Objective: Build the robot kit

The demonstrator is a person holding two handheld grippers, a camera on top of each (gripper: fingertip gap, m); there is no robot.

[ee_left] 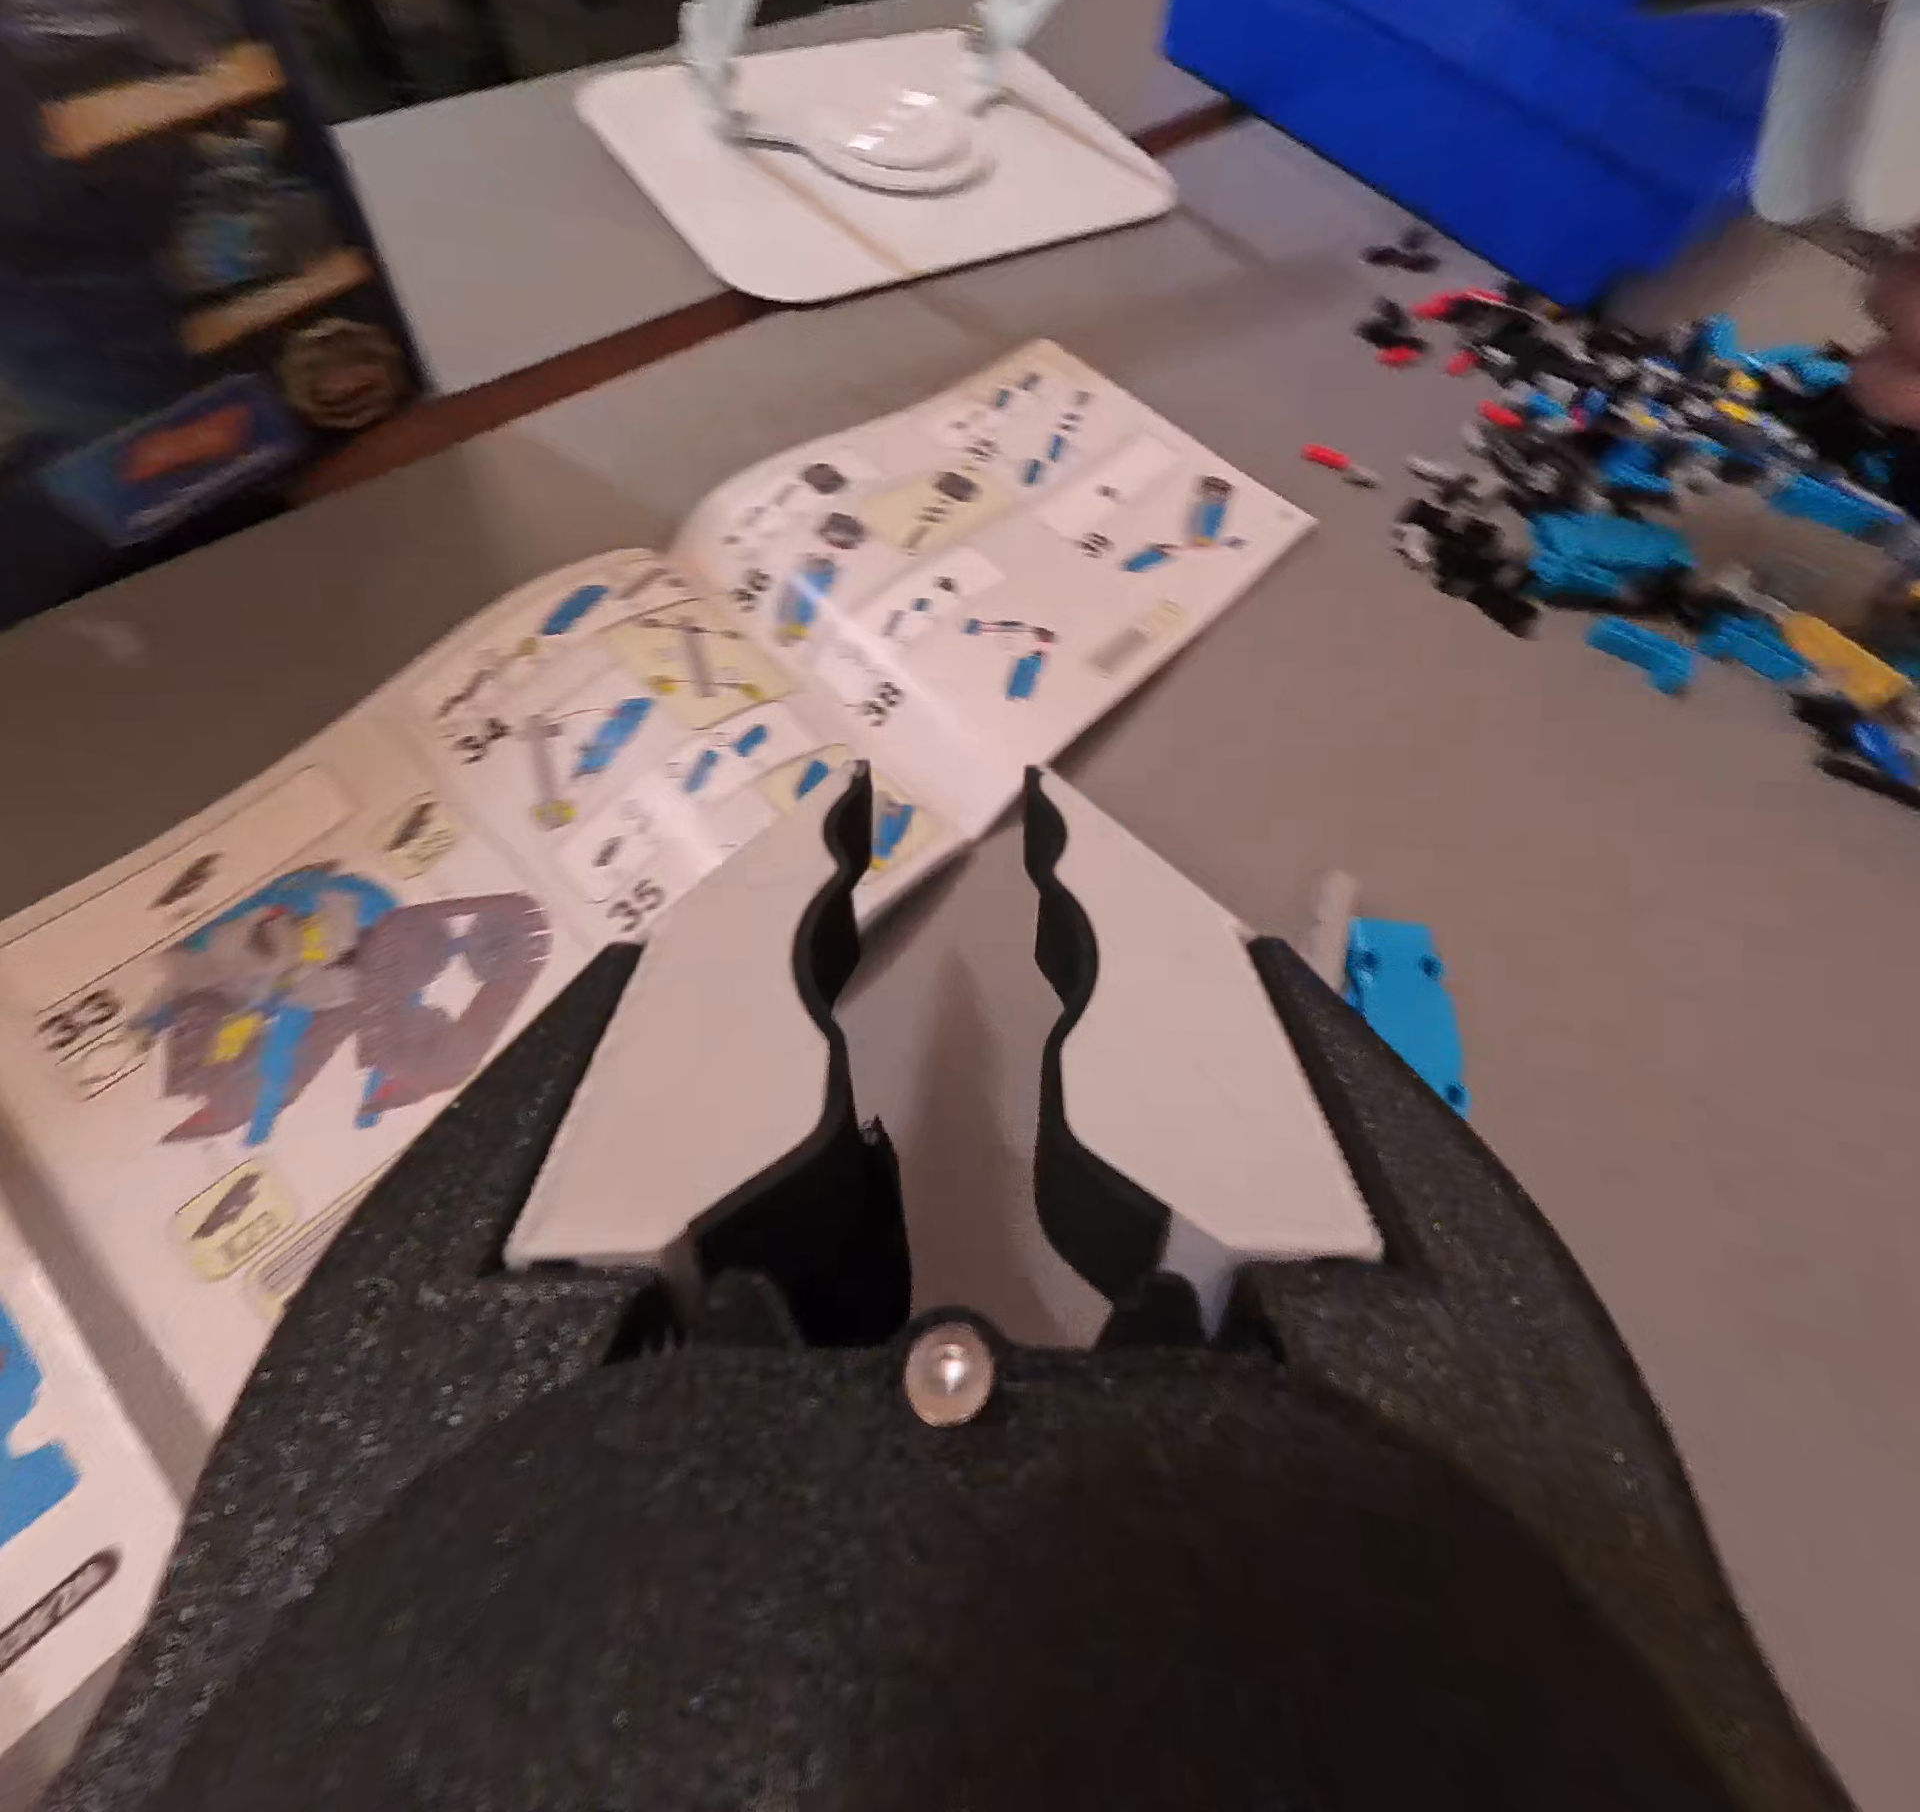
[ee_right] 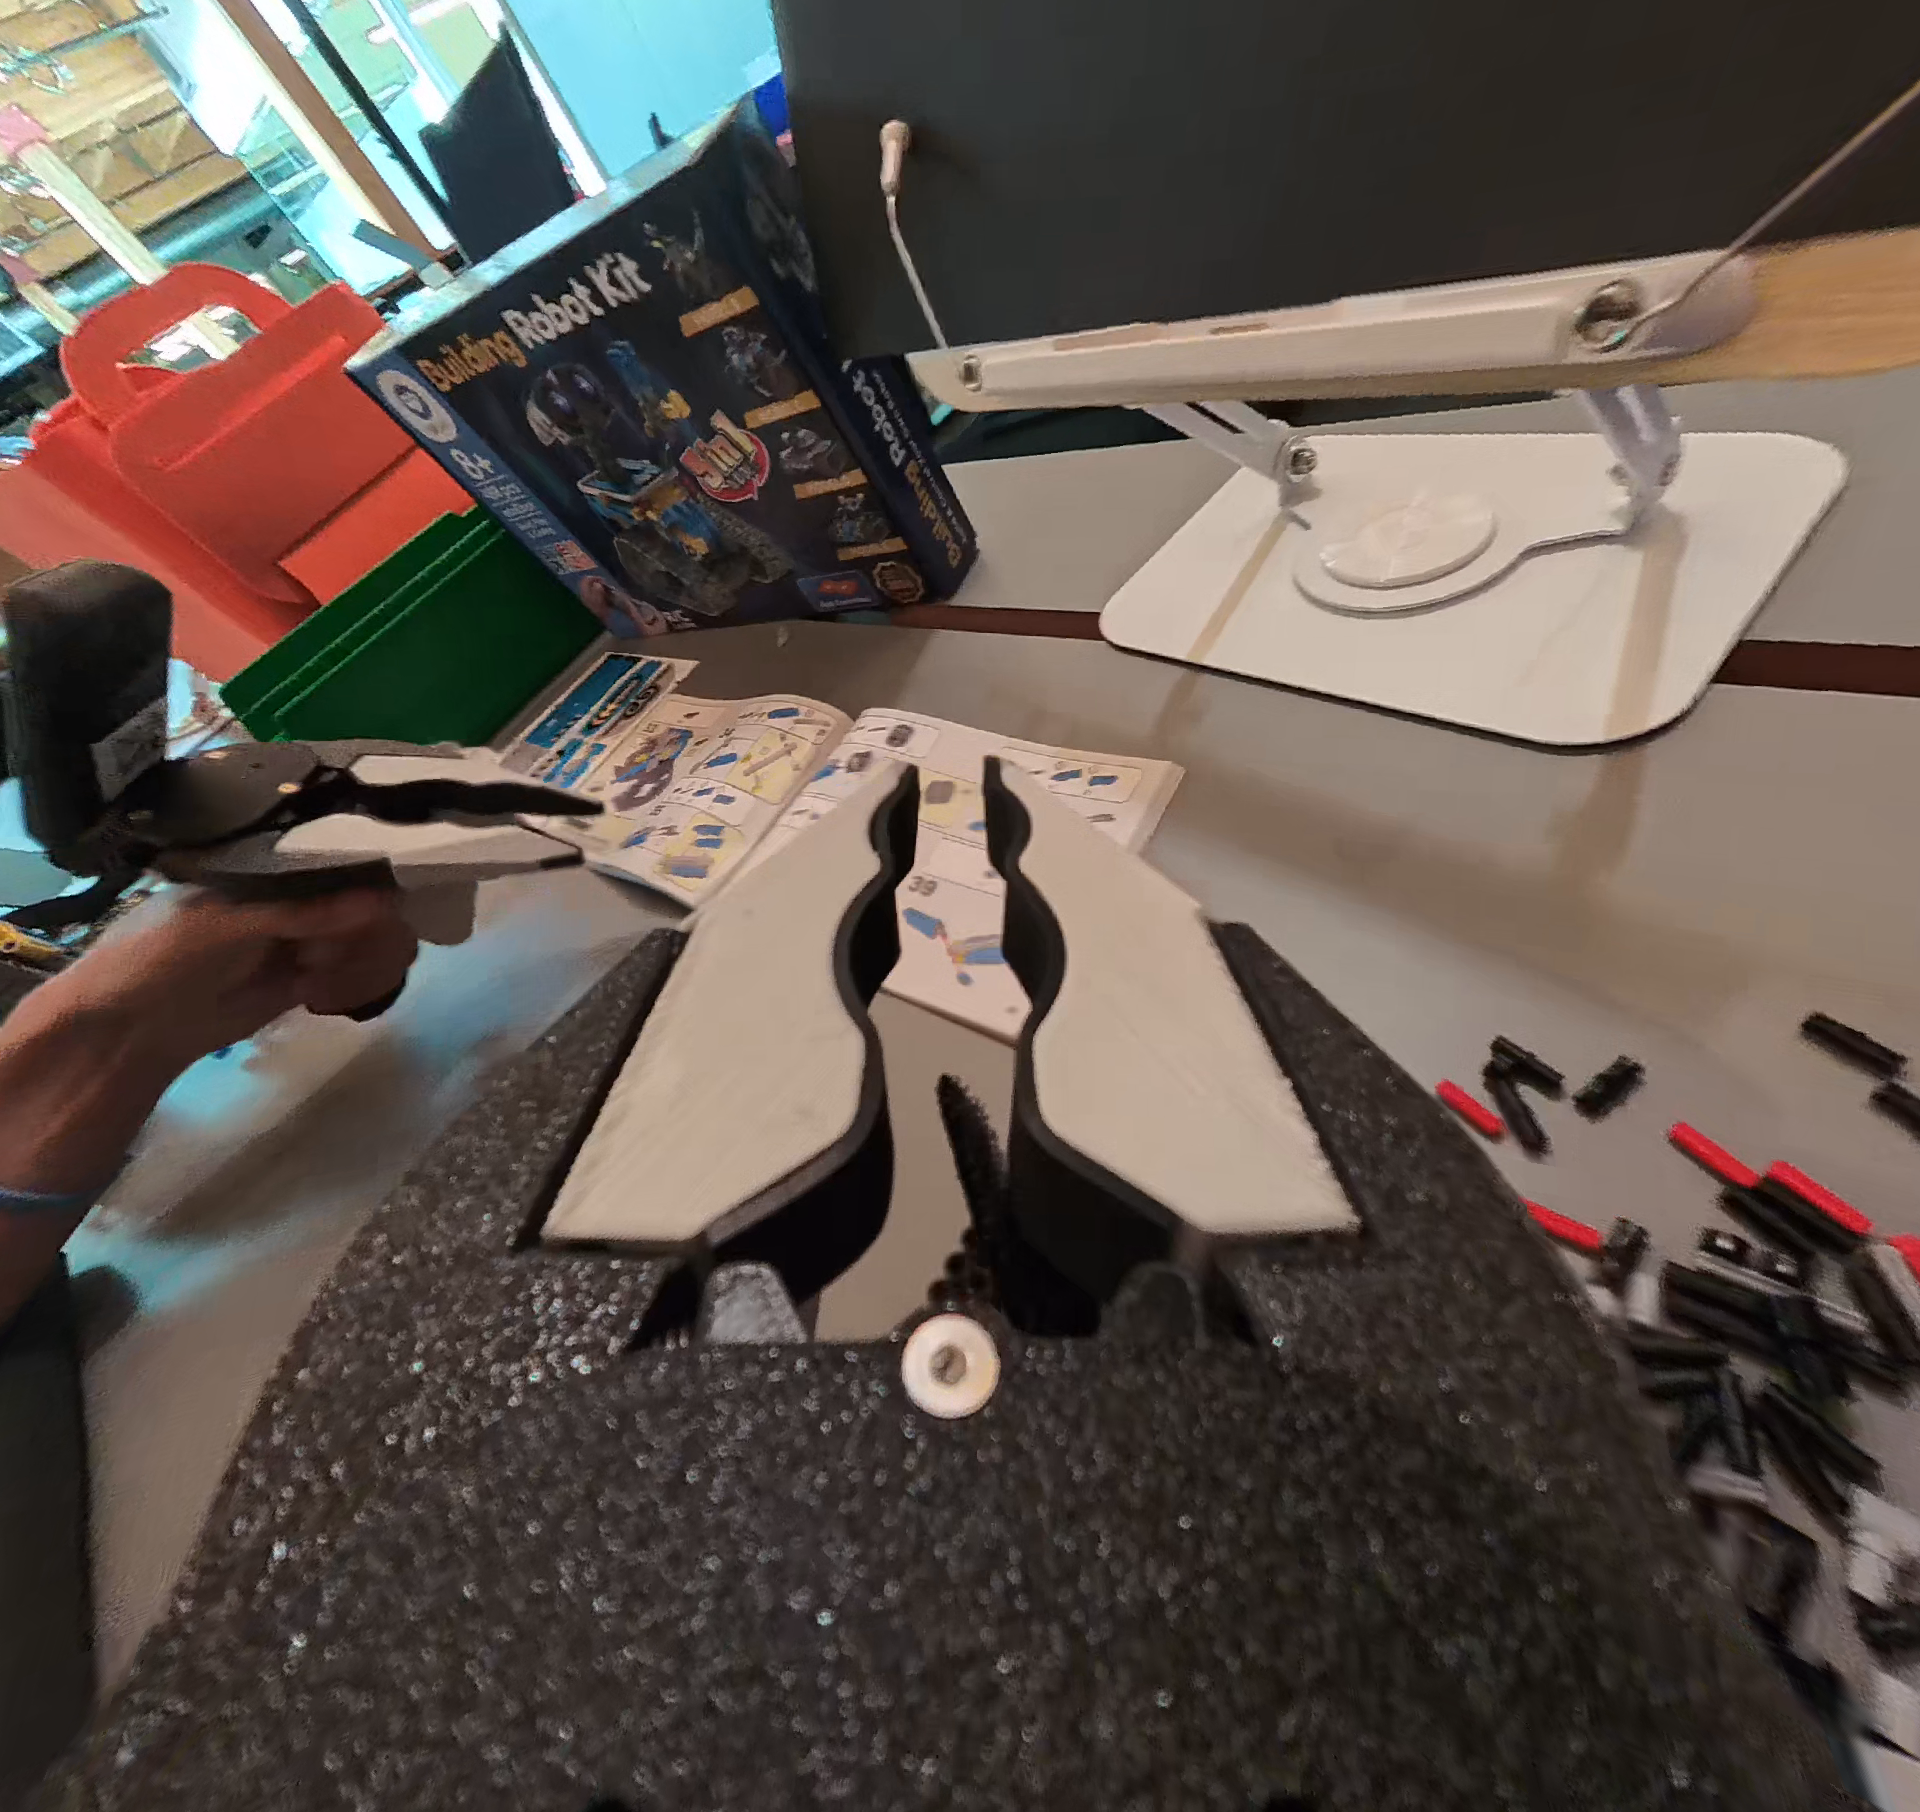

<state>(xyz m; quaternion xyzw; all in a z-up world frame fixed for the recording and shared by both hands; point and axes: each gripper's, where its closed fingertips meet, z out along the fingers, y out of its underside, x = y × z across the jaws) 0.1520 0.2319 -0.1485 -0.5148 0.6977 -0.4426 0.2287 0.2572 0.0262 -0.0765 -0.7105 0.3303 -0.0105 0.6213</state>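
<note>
Two empty claws above an open booklet

Both the left claw (ee_left: pixel 945 796) and right claw (ee_right: pixel 951 775) hung apart, gripping nothing, over the booklet (ee_left: pixel 831 619) at mid-frame on the worktop (ee_left: pixel 1351 879). Loose bricks (ee_left: pixel 1662 536) lay right; thin pages looked floppy.

Left view: loose parts pile (ee_left: pixel 1683 526) right of the claw is motion-blurred and cut by the edge. Blue bin (ee_left: pixel 1455 69) far right, cropped at top. Right view: black pins (ee_right: pixel 1756 1347) right of claw smeared, run off frame.

Glossy paper booklet (ee_left: pixel 727 682) on a smooth grey table (ee_left: pixel 1455 931) beside plastic bricks (ee_left: pixel 1662 536).
</note>
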